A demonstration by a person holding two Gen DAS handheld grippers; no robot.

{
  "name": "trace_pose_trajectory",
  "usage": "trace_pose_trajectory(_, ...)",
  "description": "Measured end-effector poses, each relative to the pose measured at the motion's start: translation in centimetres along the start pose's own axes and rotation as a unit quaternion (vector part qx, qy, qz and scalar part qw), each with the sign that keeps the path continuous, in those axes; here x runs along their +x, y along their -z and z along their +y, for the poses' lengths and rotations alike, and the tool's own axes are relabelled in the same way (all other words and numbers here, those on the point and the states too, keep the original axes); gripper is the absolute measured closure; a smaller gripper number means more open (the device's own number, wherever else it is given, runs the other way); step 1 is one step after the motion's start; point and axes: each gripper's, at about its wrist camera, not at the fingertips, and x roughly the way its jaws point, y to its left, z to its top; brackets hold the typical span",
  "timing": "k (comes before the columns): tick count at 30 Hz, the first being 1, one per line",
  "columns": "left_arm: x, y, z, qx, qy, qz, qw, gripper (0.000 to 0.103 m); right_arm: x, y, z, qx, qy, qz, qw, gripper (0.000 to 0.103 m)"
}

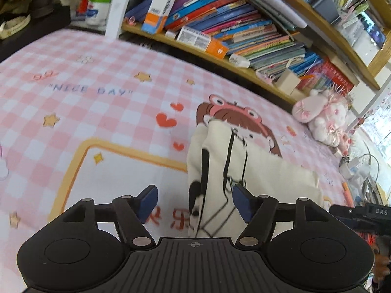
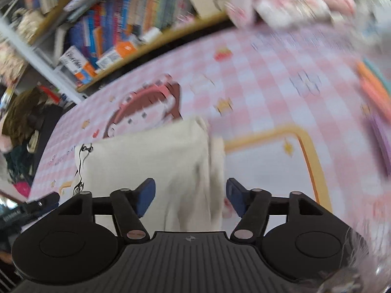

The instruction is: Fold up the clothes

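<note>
A cream garment with black line drawings lies folded on a pink checked sheet printed with cartoons. The left tool and the right tool hover over it, blue pads spread, pinching nothing. A crowded bookshelf runs behind the sheet.
</note>
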Motion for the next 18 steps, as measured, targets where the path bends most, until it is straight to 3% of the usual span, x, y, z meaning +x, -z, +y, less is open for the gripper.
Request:
trace_pose_trajectory(4, 0.9, -0.1, 0.7, -0.026, 0.038, 0.039, 0.9982, 0.033, -0.4, 1.2, -1.9, 0.076, -0.027, 0.026, 0.996, 0.037)
trace_pose_trajectory(11, 2.5, -1.0, 2.0, -0.043, 0.03, 0.065, 0.9965, 0.031, 0.2, 1.8, -2.6, 0.1, -0.051, 0.052, 0.992, 0.036)
trace_pose_trajectory(18, 2.3, 0.0, 2.8, -0.074, 0.048, 0.05, 0.9949, 0.032, 1.0, 1.9, -2.3, 0.117, -0.067, 0.048, 0.99, 0.039)
